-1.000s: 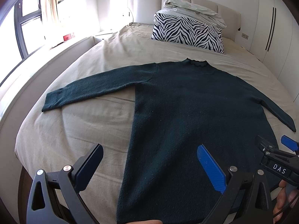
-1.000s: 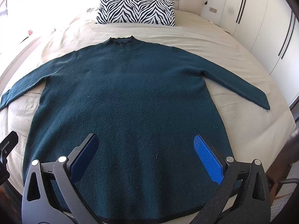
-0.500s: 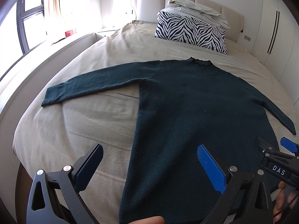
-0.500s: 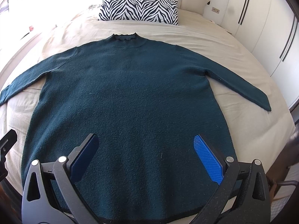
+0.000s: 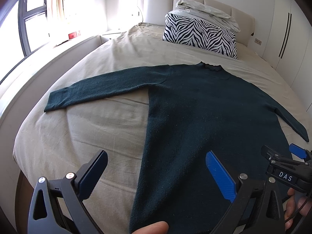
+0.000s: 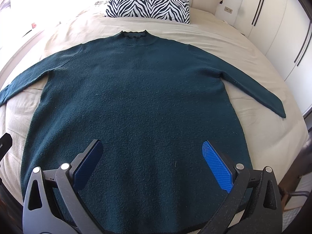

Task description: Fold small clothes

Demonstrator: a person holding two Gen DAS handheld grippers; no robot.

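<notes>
A dark teal knit sweater [image 6: 140, 97] lies flat and face up on the beige bed [image 6: 224, 44], collar toward the headboard, both sleeves spread out to the sides. Its left sleeve [image 5: 101, 87] reaches toward the window side. My left gripper [image 5: 158, 167] hovers open above the sweater's lower left side edge, nothing between its fingers. Above the middle of the hem, my right gripper [image 6: 152, 159] is open and holds nothing. The right gripper [image 5: 282, 165] also shows at the right edge of the left wrist view, with a hand [image 5: 292, 206] behind it.
A zebra-striped pillow [image 5: 200, 33] with a crumpled white duvet [image 5: 206, 11] on top leans against the padded headboard. White wardrobe doors [image 6: 276, 29] run along the right side. A low ledge and a window [image 5: 33, 23] flank the left side of the bed.
Both grippers have drifted slightly forward over the sweater, so it sits a little lower in both views. Both stay open and the sweater has not moved.
</notes>
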